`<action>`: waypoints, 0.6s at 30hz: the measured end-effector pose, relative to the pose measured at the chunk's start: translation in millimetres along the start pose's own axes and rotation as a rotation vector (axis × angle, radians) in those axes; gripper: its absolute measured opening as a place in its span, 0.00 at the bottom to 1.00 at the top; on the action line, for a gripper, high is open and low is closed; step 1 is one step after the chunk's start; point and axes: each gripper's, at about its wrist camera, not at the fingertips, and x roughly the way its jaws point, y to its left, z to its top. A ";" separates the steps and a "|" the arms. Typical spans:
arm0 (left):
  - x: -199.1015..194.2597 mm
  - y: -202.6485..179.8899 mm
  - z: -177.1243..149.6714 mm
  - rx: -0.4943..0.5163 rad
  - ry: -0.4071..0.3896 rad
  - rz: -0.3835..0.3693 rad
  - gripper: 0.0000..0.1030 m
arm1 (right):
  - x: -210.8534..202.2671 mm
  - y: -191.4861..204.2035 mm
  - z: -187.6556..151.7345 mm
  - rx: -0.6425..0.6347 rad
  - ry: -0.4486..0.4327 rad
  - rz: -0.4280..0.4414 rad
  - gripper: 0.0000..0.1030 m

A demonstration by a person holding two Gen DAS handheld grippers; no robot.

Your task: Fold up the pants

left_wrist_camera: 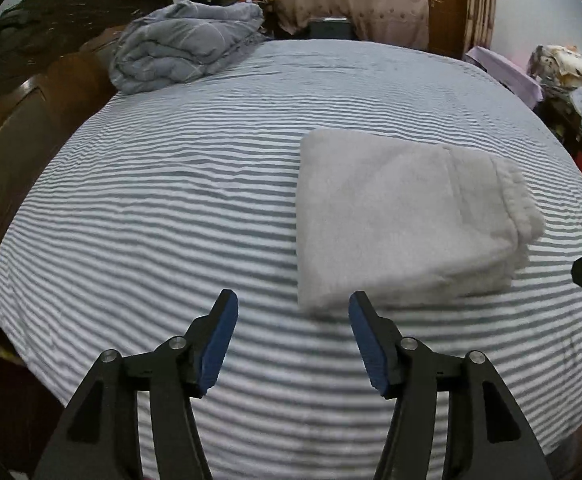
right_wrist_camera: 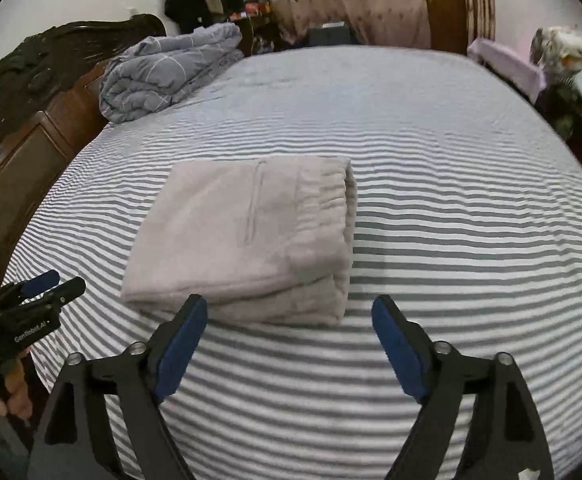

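The pants (left_wrist_camera: 403, 216) lie folded into a thick, pale rectangle on the striped bed sheet (left_wrist_camera: 171, 200), elastic waistband on the right edge of the stack. In the left wrist view the left gripper (left_wrist_camera: 293, 300) hangs above the sheet with its jaws spread wide and holding nothing; the folded pants sit just ahead and to the right of them, the near-left corner of the stack close to the right jaw. In the right wrist view the right gripper (right_wrist_camera: 289, 306) has its jaws released too, wide apart and empty; the pants lie just ahead and to the left, their near edge behind the left jaw's tip. Far ahead and left of both sets of jaws, a bundled grey quilt (right_wrist_camera: 167, 72) rests by the dark wooden headboard (right_wrist_camera: 31, 92).
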 end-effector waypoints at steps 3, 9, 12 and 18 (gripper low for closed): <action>-24.2 -7.5 -15.4 0.002 -0.005 0.001 0.67 | -20.8 15.7 -11.2 -0.017 -0.031 -0.025 0.86; -65.6 -4.1 -36.3 -0.069 -0.041 -0.009 0.77 | -46.4 34.5 -30.8 -0.007 -0.060 -0.051 0.89; -81.1 -3.0 -41.2 -0.076 -0.063 0.012 0.77 | -59.3 40.2 -40.1 -0.033 -0.079 -0.082 0.91; -103.3 0.4 -55.5 -0.105 -0.094 0.027 0.77 | -80.1 57.5 -53.4 -0.069 -0.126 -0.102 0.96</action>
